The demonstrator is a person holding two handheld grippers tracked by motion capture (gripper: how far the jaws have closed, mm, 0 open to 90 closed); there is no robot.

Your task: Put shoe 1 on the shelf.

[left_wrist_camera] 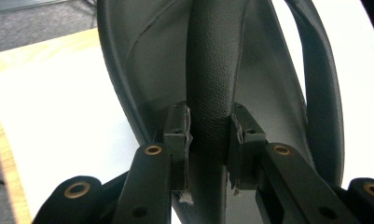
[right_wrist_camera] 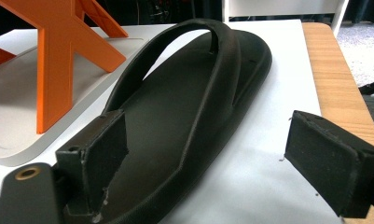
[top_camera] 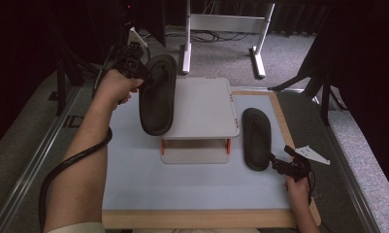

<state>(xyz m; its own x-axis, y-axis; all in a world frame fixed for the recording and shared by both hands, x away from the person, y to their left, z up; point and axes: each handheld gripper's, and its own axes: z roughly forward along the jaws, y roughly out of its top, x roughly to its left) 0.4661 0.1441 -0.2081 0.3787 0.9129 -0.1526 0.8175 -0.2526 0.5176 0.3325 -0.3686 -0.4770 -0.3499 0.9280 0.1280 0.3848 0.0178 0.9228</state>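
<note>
A black sandal [top_camera: 157, 94] hangs tilted in the air at the left side of the grey two-level stand [top_camera: 202, 107]. My left gripper [top_camera: 134, 68] is shut on it. In the left gripper view the pads of my left gripper [left_wrist_camera: 210, 135] press on both sides of the sandal's strap [left_wrist_camera: 212, 70]. A second black sandal [top_camera: 256, 138] lies flat on the mat to the right of the stand. My right gripper [top_camera: 278, 165] stands open at the near end of that sandal [right_wrist_camera: 184, 102], and the pads [right_wrist_camera: 105, 149] of the right gripper [right_wrist_camera: 212, 154] are apart from it.
The stand has orange legs [right_wrist_camera: 58, 60] and a lower shelf [top_camera: 194, 153]. A pale mat [top_camera: 182, 184] covers a board with a wooden edge [top_camera: 279, 111]. A white table frame [top_camera: 187, 43] stands on the carpet behind. Dark tripod legs [top_camera: 323, 82] rise at the right.
</note>
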